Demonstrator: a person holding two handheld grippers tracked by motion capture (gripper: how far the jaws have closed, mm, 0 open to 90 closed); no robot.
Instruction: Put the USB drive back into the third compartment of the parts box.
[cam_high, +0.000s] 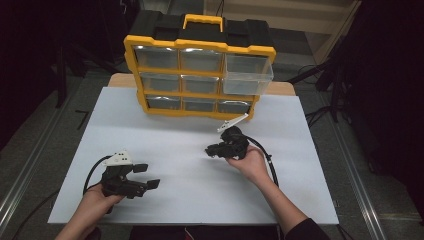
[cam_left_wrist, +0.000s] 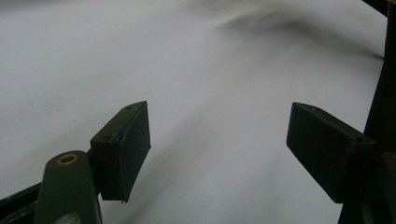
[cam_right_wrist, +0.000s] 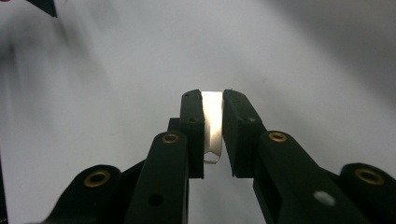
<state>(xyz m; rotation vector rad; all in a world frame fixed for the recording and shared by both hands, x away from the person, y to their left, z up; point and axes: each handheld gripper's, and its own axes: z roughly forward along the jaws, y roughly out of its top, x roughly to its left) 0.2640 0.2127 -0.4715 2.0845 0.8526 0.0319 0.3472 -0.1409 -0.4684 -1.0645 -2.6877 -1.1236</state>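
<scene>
left gripper (cam_high: 148, 176) sits near the front-left of the white table (cam_high: 175, 200), jaws spread wide with nothing between them, pointing toward the table's middle. left gripper view: two flat black rectangular pads (cam_left_wrist: 122, 149) over bare matte sheet.

right gripper (cam_high: 209, 149) is right of centre, jaws turned toward the left gripper and closed tight on a small shiny strip (cam_right_wrist: 213, 126). right gripper view: the strip looks like thin metal or clear plastic, long axis running along the jaws, far end level with the tips, near end poking out below the pads with a curved corner. exact material: can't tell.

open table between the two grippers.

far edge: yellow-framed drawer box (cam_high: 197, 75) with black top and yellow handle, standing upright, three by three clear plastic drawers. the top-right drawer (cam_high: 248, 75) is pulled out toward the person; the rest sit flush.
</scene>
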